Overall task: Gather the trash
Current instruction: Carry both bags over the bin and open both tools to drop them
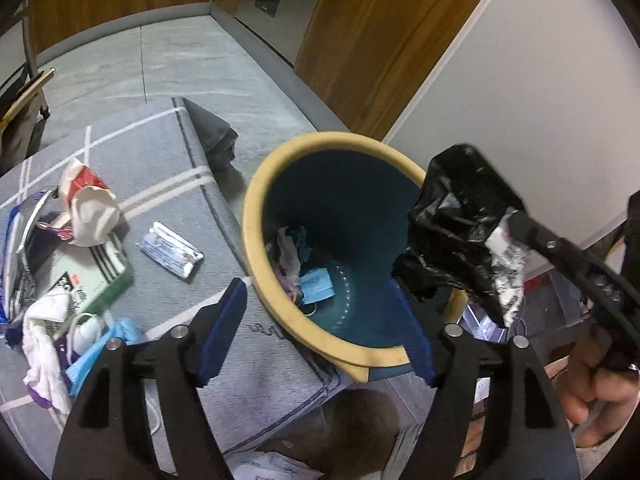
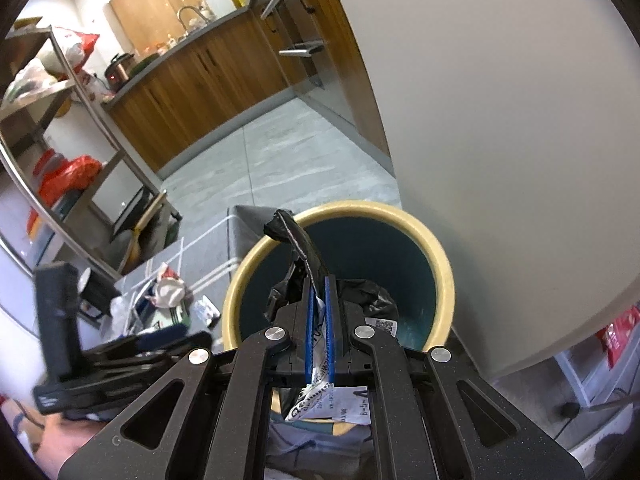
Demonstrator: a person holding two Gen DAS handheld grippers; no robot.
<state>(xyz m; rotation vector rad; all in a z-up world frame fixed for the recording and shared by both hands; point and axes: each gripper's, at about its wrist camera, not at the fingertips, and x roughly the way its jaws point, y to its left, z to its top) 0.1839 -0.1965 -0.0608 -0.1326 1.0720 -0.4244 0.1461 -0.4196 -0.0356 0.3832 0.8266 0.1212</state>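
while one black bag (image 2: 320, 276) hangs pinched, one bin (image 1: 256, 216) gapes below.

Crumpled black bag (image 1: 452, 224) hangs over teal bin (image 1: 352, 208).

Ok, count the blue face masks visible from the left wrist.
2: one blue mask lies inside the bin; another sits in the trash pile on the cloth. More may be buried.

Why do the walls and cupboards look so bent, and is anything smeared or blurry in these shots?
Both views curve straight edges and darken at the corners, the fisheye lens's doing. Left wrist view: the black plastic bag in the right gripper looks smeared over the bin, while the table's trash stays sharp. Right wrist view: the left gripper is blurred; kitchen window light glares at top left.
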